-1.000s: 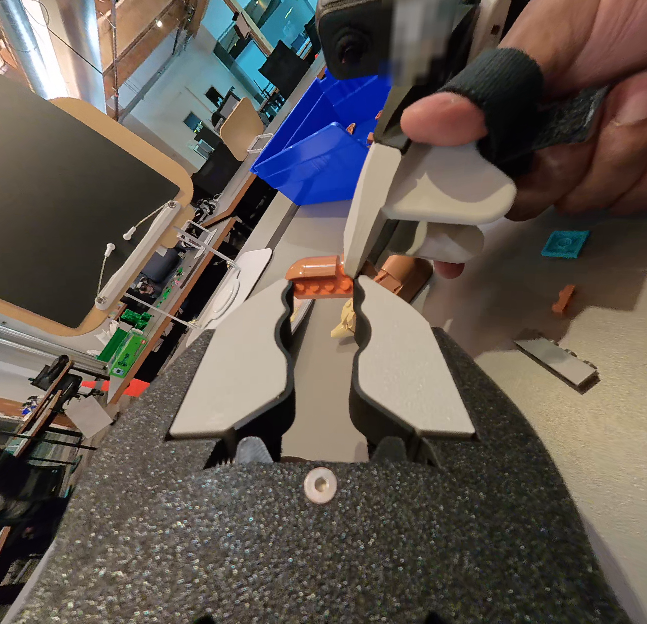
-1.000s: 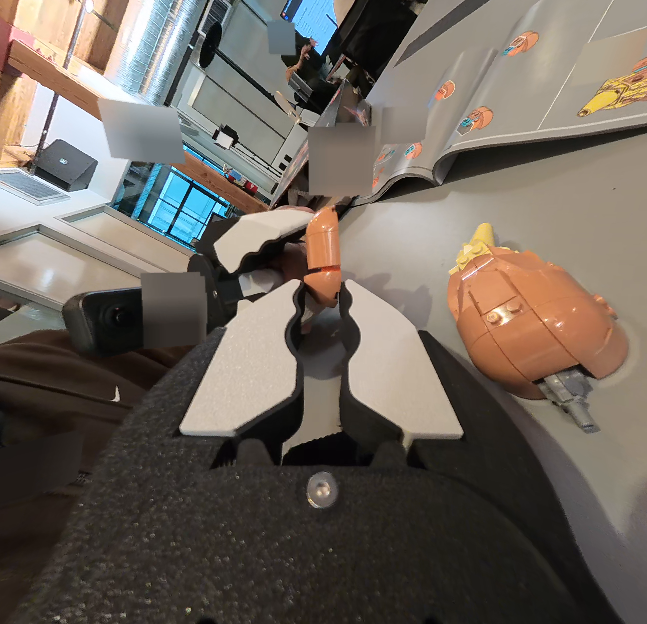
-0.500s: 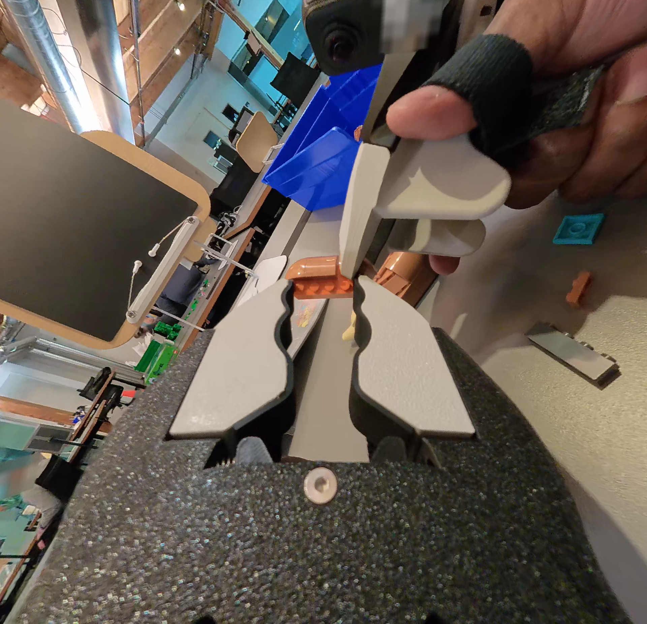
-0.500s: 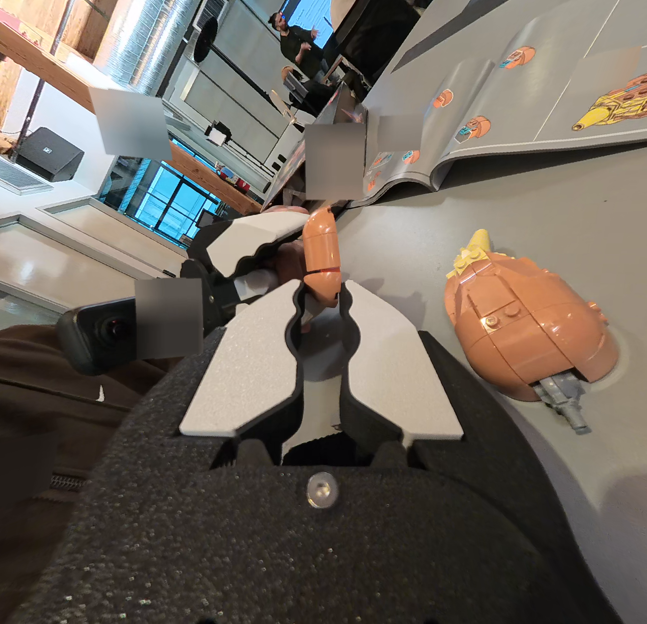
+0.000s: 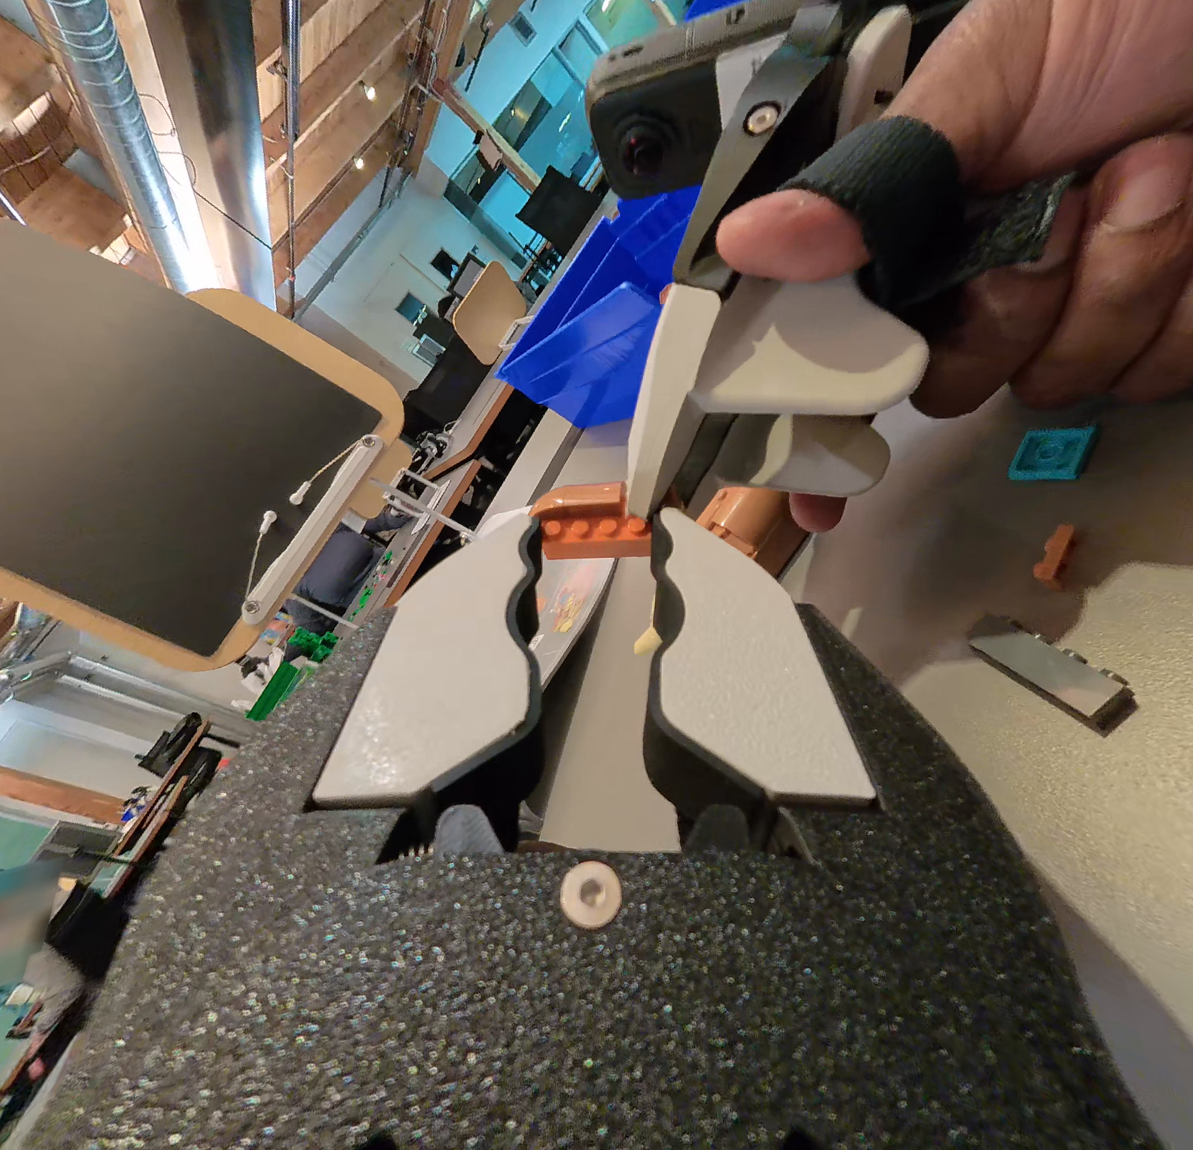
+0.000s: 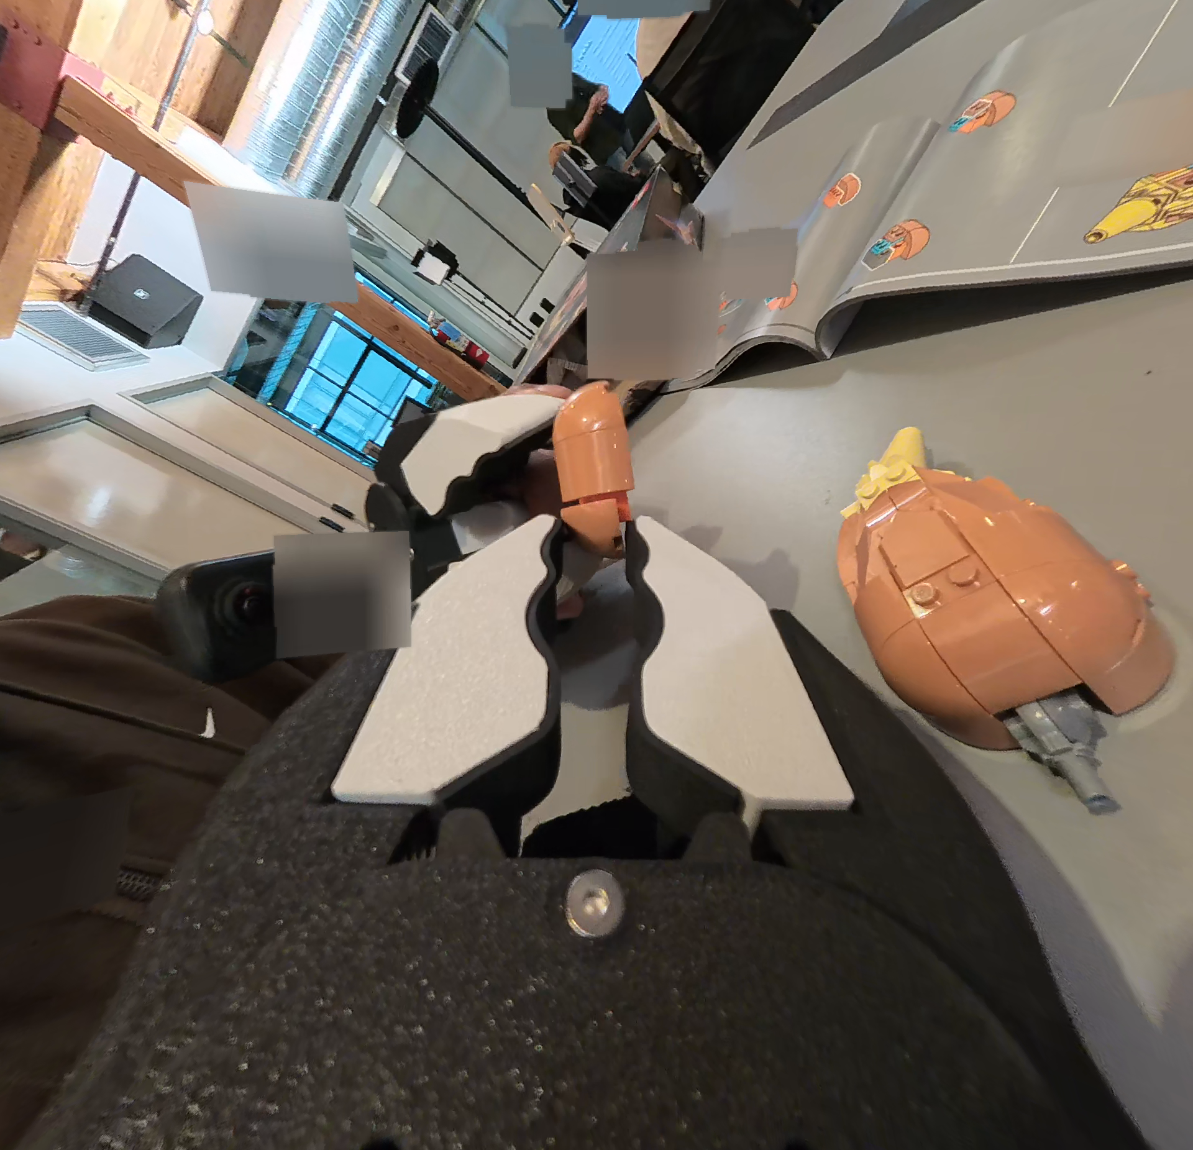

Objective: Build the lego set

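Change: since a second ago both my tools have tilted a little, while the orange brick piece [image 5: 591,524] stays at my left fingertips and the room behind has swung.
Left gripper [image 5: 594,528]: its two tips pinch the studded orange piece between them, held up off the grey table [image 5: 1065,861].
Right gripper [image 6: 591,525]: its tips close on the lower end of the same rounded orange piece [image 6: 591,467], meeting the left tool tip to tip.
Right hand [image 5: 1033,202]: wrapped around the right tool's handle, above and ahead of my left fingers.
Domed model [image 6: 1007,609]: on the table, right of my right fingers.
Booklet [image 6: 968,202]: open, farther ahead of the right tool.
Loose parts: teal plate [image 5: 1053,453], small orange bit [image 5: 1055,557], grey plate [image 5: 1049,673], all right of my left tool.
Blue bins [image 5: 600,344]: ahead, beyond the right tool.
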A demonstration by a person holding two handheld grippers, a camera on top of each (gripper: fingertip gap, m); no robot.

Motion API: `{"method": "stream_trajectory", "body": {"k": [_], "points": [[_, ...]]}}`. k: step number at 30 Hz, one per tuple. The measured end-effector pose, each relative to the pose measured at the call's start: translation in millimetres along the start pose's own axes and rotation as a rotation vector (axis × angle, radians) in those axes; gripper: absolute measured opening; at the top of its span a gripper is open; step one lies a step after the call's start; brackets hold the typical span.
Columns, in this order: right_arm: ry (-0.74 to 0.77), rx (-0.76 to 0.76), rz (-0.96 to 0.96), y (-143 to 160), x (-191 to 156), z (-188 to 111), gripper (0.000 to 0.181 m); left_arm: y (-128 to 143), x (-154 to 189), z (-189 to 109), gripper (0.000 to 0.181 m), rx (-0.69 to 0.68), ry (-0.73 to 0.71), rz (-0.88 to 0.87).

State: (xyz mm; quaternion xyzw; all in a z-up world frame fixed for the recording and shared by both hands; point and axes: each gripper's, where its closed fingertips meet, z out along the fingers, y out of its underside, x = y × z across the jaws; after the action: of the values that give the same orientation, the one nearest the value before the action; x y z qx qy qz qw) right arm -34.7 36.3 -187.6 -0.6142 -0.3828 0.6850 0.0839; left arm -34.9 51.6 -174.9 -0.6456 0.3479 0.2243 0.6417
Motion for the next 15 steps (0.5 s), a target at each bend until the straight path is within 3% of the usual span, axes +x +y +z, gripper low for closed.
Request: {"method": "stream_trajectory", "body": {"k": [15], "points": [[-0.212, 0.028, 0.127, -2.1, -21.5, -2.1, 0.018, -16.8, -7.2, -10.2, 0.032, 0.197, 0.021, -0.086]]}}
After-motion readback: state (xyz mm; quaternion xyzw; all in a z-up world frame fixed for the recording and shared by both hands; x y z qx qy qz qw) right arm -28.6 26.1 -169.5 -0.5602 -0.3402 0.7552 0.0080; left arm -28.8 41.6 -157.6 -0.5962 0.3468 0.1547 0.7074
